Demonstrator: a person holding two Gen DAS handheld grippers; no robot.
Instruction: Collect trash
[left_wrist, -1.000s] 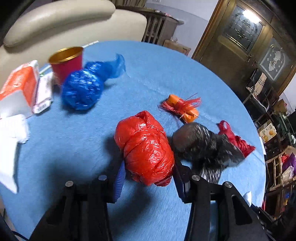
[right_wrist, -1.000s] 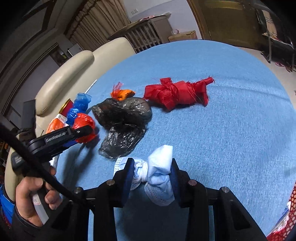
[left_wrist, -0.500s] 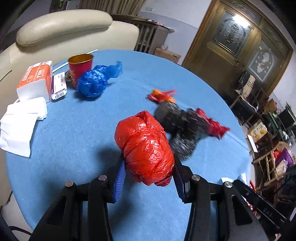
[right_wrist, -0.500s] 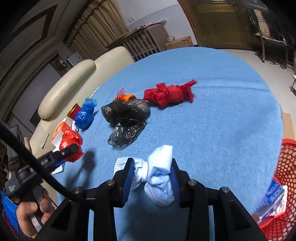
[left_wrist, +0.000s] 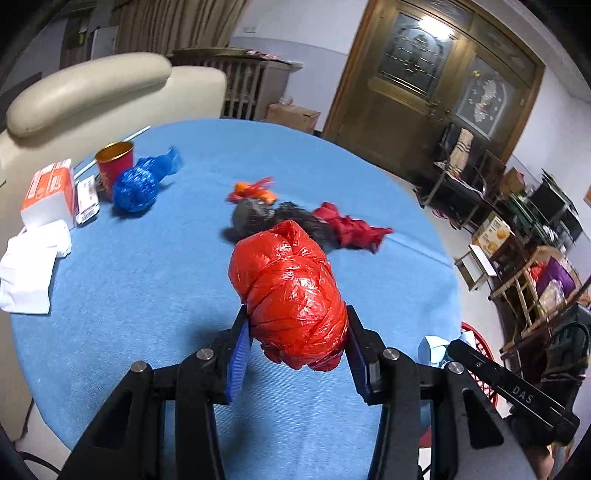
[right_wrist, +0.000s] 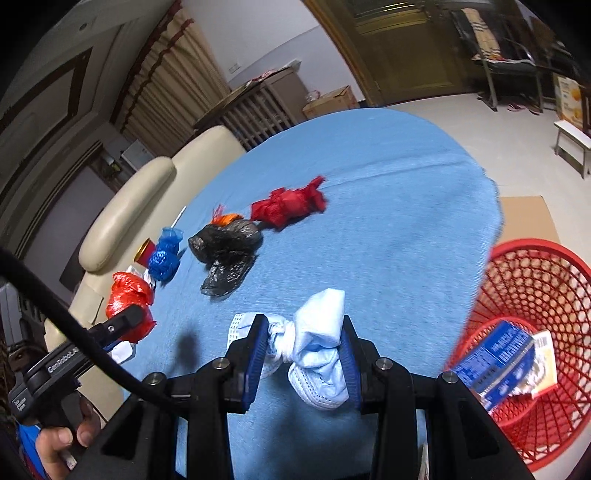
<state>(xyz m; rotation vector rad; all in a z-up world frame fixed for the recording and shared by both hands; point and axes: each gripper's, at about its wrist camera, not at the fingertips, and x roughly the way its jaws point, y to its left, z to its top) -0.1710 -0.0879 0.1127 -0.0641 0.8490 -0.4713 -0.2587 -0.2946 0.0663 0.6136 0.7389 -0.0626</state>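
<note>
My left gripper (left_wrist: 295, 350) is shut on a crumpled red plastic bag (left_wrist: 291, 295), held above the round blue table (left_wrist: 147, 277). The same red plastic bag (right_wrist: 129, 306) shows at the left of the right wrist view. My right gripper (right_wrist: 301, 347) is shut on a knotted light-blue face mask (right_wrist: 317, 347), lifted over the table's near edge. On the table lie a black bag (right_wrist: 225, 243), a dark red bag (right_wrist: 288, 206), a small orange bag (left_wrist: 255, 190) and a blue bag (left_wrist: 138, 184). A red mesh bin (right_wrist: 532, 332) stands on the floor at the right, with a blue carton (right_wrist: 498, 358) inside.
A red cup (left_wrist: 114, 166), an orange-and-white tissue pack (left_wrist: 48, 192) and white napkins (left_wrist: 29, 269) sit at the table's left. A cream chair (left_wrist: 92, 96) stands behind the table. Furniture and boxes (left_wrist: 517, 229) crowd the floor at the right. A hand (right_wrist: 62, 443) holds the left gripper's handle.
Both grippers have lifted and drawn back from the table with their loads still held. The table's items look smaller and farther, and the red bin has come into the right wrist view.
</note>
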